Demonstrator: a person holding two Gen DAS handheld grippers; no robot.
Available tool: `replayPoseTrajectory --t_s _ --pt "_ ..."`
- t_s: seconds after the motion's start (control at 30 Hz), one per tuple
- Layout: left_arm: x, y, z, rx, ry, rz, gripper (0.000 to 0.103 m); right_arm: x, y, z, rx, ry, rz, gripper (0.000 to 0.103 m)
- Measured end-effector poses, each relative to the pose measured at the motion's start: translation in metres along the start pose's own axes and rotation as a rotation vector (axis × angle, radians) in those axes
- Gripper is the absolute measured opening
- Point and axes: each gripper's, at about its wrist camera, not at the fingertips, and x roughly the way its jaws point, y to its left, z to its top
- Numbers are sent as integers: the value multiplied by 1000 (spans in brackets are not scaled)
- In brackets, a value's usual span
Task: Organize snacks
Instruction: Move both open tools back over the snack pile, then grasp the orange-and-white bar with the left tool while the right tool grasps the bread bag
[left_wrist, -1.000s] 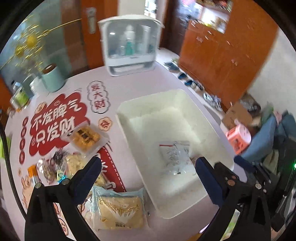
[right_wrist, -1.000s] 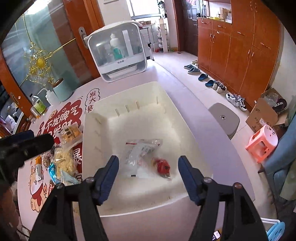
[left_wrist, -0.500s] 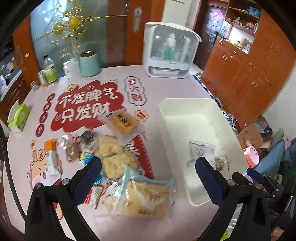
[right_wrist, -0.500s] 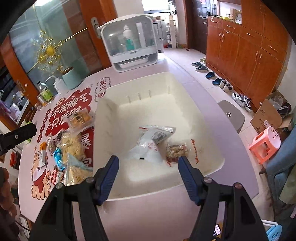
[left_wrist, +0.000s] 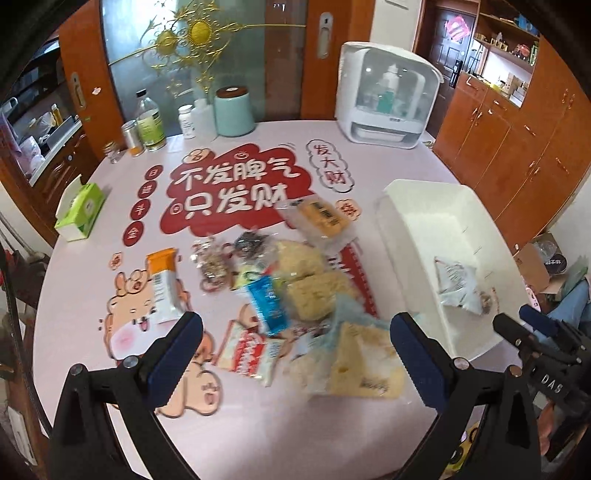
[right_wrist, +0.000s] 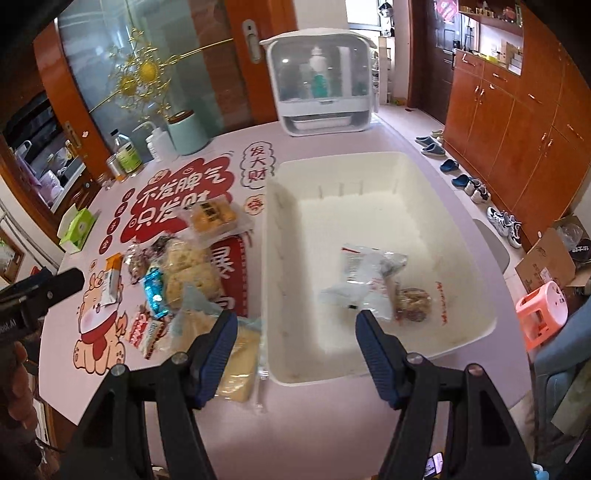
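left fingers (left_wrist: 295, 350) wide open, right fingers (right_wrist: 295, 343) apart, empty

One white bin (right_wrist: 376, 166) holding two snack packets (right_wrist: 365, 273); two sponge-cake bags (left_wrist: 310, 273) outside.

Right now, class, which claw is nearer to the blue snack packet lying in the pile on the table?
Left. The left claw hangs open just above the blue packet in the pile. The right claw hangs open over the near edge of the white bin, off to the packet's side.
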Motion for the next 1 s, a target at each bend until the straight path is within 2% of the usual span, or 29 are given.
replayPoseTrajectory --t_s 0.1,0.33,0.43,0.57,0.77,1.0 --pt "-4 28 -1 0 -5 24 101 -1 19 0 -9 -4 -10 67" --pt "-9 117 2 -75 -16 114 101 0 61 -1 -52 -3 -25 67" --pt "0 157 -1 -109 7 161 101 7 79 -3 -85 12 -28 67" --pt "13 194 -7 -142 45 190 101 18 98 -8 -130 36 -17 67" --pt "43 218 -13 -137 115 201 101 37 117 -21 -256 52 -18 67" --pt "78 211 -15 -107 174 173 101 69 130 -35 -491 100 -1 67"
